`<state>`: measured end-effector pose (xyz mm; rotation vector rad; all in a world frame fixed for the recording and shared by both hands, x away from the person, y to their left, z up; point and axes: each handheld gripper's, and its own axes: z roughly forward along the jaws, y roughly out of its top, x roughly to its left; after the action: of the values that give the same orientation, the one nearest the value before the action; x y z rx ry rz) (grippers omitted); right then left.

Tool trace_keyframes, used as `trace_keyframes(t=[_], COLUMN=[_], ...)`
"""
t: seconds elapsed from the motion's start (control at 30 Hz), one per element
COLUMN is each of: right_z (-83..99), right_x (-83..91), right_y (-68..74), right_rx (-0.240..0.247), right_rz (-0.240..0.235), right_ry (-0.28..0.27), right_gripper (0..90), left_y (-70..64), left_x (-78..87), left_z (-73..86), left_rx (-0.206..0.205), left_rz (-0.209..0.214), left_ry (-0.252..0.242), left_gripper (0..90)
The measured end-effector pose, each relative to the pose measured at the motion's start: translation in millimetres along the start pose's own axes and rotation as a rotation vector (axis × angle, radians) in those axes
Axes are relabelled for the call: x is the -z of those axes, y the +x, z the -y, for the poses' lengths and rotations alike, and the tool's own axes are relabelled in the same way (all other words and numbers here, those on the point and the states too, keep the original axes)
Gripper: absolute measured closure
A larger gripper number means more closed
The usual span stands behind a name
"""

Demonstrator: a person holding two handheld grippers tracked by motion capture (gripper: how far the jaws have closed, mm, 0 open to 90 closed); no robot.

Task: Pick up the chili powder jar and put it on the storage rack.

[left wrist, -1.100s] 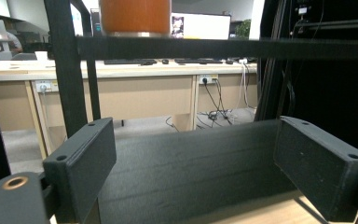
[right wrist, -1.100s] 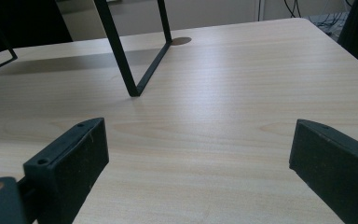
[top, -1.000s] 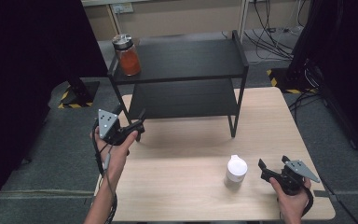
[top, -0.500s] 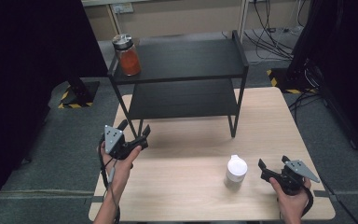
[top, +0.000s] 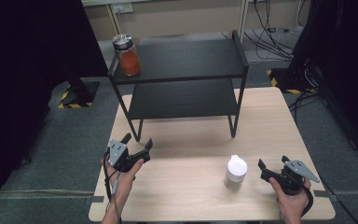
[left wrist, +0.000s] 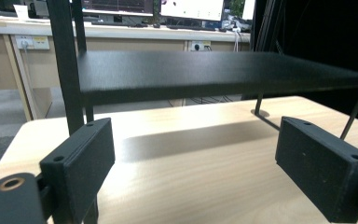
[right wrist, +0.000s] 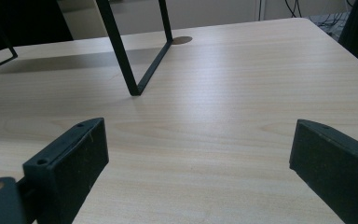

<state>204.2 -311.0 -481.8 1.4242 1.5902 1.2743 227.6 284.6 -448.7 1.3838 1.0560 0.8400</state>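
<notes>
White jar (top: 236, 169) sat lower right of the high view on the table (top: 191, 196), just beside the right gripper (top: 266, 169), not touching; nothing grasped yet, so the pick looked unstarted. Left gripper (top: 139, 142) was lower left, jaws spread, empty. An orange-filled jar (top: 127, 55) stood upper left on the black shelf (top: 191, 60).
Left gripper view: jaws spread, shelf underside close, which the overhead hid.
Right gripper view: jaws spread over bare wood, shelf leg (right wrist: 121, 51) upper left.
</notes>
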Motion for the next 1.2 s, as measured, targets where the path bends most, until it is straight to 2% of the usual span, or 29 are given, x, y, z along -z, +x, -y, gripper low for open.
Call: trace_keyframes(t=[0.47, 0.8, 1.07, 1.2], right_z=[0.0, 0.1, 0.1, -0.1], right_x=[0.0, 0.0, 0.1, 0.1], right_y=[0.4, 0.4, 0.4, 0.1], right_rx=[0.002, 0.004, 0.007, 0.008], right_rz=[0.0, -0.001, -0.004, -0.006], right_ry=[0.0, 0.0, 0.0, 0.002], right_gripper=[4.5, 4.5, 4.5, 4.4], left_y=[-0.4, 2.0, 3.9, 4.6], left_x=[7.2, 13.0, 10.5, 10.5], left_z=[35.4, 50.5, 59.8, 60.4], left_rx=[0.022, 0.015, 0.021, 0.022], left_rz=[0.001, -0.004, 0.015, 0.021], left_ry=[0.043, 0.092, 0.134, 0.13], left_gripper=[11.2, 11.0, 11.1, 11.0])
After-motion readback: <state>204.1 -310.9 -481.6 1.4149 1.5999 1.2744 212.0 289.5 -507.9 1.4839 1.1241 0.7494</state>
